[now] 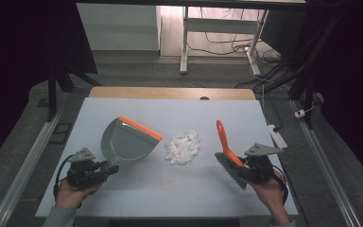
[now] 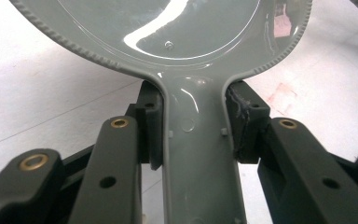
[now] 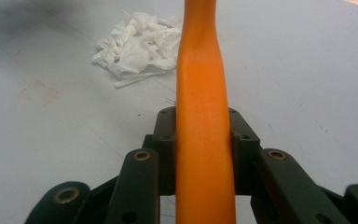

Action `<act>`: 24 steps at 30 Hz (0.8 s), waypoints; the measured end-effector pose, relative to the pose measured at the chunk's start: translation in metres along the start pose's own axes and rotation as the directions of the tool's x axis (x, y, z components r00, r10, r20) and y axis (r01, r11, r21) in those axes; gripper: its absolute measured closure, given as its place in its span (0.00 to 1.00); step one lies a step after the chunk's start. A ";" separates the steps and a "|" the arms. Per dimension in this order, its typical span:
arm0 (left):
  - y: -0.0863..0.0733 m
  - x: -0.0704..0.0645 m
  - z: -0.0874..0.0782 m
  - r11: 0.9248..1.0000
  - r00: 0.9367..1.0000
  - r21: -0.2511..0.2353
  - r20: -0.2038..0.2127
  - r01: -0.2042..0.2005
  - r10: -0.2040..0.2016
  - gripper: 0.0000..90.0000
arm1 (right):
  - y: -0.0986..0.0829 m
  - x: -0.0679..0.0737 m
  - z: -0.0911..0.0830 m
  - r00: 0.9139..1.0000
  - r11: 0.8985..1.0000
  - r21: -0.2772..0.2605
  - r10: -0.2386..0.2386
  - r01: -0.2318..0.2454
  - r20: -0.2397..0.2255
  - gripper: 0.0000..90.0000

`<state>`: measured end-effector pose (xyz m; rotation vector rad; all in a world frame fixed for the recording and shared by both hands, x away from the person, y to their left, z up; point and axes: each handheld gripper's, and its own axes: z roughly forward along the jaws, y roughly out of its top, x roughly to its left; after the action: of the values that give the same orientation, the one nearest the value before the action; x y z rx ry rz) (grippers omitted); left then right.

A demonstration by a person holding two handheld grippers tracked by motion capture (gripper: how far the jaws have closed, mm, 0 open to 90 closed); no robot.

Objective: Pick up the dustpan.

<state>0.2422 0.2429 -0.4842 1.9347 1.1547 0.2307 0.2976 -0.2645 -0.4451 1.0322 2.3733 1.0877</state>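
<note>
A grey dustpan (image 1: pixel 126 141) with an orange front lip lies left of centre on the white table (image 1: pixel 170 189). My left gripper (image 1: pixel 107 167) is shut on its handle. In the left gripper view the handle (image 2: pixel 199 158) runs between the two pads, with my left gripper (image 2: pixel 193 130) clamped on it. A pile of crumpled white paper scraps (image 1: pixel 183 147) (image 3: pixel 137 44) lies mid-table. To its right, my right gripper (image 1: pixel 242 165) is shut on a brush with an orange handle (image 1: pixel 223 139). The handle (image 3: pixel 203 93) rises between the jaws of my right gripper (image 3: pixel 203 135).
A white power strip (image 1: pixel 278 136) lies at the table's right edge. The table's far edge is a wooden strip (image 1: pixel 170 92). Beyond it stand white desk legs (image 1: pixel 185 42) and floor cables. Metal rails run along both sides of the table.
</note>
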 end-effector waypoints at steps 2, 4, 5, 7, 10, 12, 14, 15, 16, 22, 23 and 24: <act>0.001 -0.002 0.000 1.000 1.000 0.005 0.011 -0.018 0.018 0.69 | 0.000 0.000 0.000 1.000 1.000 0.001 0.000 0.000 0.001 0.78; 0.001 -0.004 0.000 0.999 0.999 0.013 0.016 -0.035 0.034 0.69 | 0.000 0.001 0.000 1.000 1.000 0.001 0.001 -0.001 0.001 0.78; 0.001 -0.005 0.001 0.999 0.999 0.017 0.015 -0.038 0.037 0.69 | 0.000 0.001 0.000 1.000 1.000 0.001 0.001 -0.001 0.000 0.78; 0.002 -0.006 0.001 0.999 0.999 0.022 0.021 -0.044 0.044 0.69 | 0.000 0.001 0.000 1.000 1.000 0.001 0.001 -0.001 0.001 0.78; 0.002 -0.008 0.002 0.998 0.998 0.026 0.033 -0.057 0.056 0.69 | 0.000 0.001 0.000 1.000 1.000 0.001 0.000 0.000 0.002 0.78; 0.002 -0.009 0.002 0.997 0.997 0.031 0.040 -0.068 0.067 0.69 | 0.000 0.001 0.000 1.000 1.000 -0.001 -0.001 0.001 0.002 0.78; 0.002 -0.011 0.003 0.996 0.996 0.036 0.051 -0.081 0.079 0.69 | 0.000 0.001 0.000 1.000 1.000 -0.002 0.001 -0.001 0.002 0.78; 0.002 -0.012 0.004 0.995 0.995 0.043 0.057 -0.090 0.087 0.69 | 0.000 0.000 0.000 1.000 1.000 0.001 -0.001 0.001 0.002 0.78; 0.002 -0.013 0.005 0.994 0.994 0.049 0.060 -0.093 0.091 0.69 | 0.000 0.000 0.000 1.000 1.000 0.001 -0.001 0.001 0.002 0.78; 0.002 -0.018 0.009 0.988 0.989 0.083 0.082 -0.127 0.120 0.69 | 0.000 0.001 0.000 1.000 1.000 0.000 0.001 -0.001 0.002 0.78; 0.002 -0.019 0.010 0.988 0.989 0.086 0.087 -0.131 0.123 0.69 | 0.000 0.001 0.000 1.000 1.000 0.000 0.001 -0.001 0.003 0.78; 0.002 -0.020 0.010 0.986 0.988 0.092 0.090 -0.137 0.129 0.69 | 0.000 0.001 0.000 1.000 1.000 0.000 0.001 -0.001 0.003 0.78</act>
<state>0.2384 0.2209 -0.4841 2.0901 0.9997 0.1652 0.2973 -0.2636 -0.4451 1.0343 2.3707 1.0853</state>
